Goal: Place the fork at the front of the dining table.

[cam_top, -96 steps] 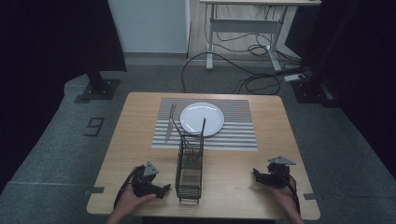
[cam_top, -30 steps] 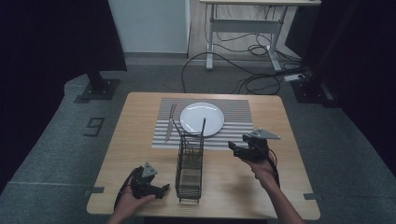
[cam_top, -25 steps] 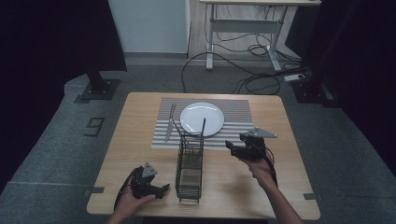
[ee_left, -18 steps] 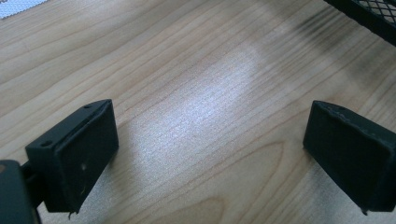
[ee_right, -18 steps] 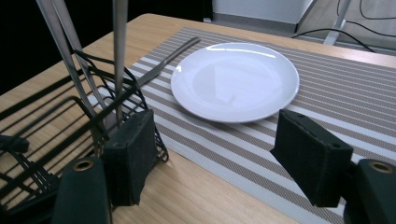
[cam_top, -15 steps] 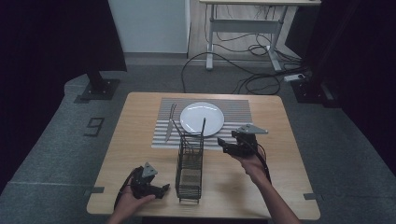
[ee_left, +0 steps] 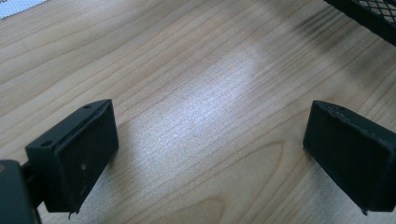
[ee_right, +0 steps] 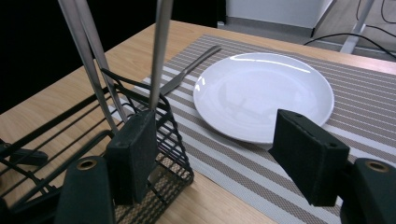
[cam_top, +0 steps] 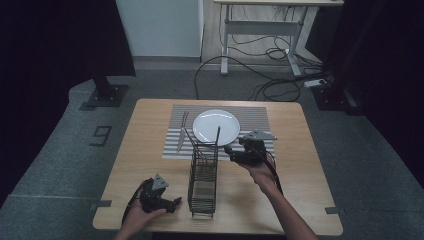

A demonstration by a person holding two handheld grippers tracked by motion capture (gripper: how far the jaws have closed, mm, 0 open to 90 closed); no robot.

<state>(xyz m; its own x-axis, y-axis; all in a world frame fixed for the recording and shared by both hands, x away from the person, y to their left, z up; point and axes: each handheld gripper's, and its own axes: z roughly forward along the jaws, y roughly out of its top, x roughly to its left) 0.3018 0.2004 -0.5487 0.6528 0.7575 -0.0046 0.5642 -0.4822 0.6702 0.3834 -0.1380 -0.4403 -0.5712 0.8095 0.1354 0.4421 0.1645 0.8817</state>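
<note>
With its jaws apart and empty, the right gripper (cam_top: 231,152) is being brought toward the utensils (ee_right: 159,51) standing in the wire caddy (cam_top: 203,180), which risks being knocked over by a jaw.

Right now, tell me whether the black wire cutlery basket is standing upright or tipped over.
Upright. The black wire cutlery basket stands on its base on the wooden table, and long metal utensil handles rise from its far end.

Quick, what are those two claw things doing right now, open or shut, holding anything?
Left gripper: open, holding nothing, over bare table.
Right gripper: open, holding nothing, near the wire rack and the plate.
</note>
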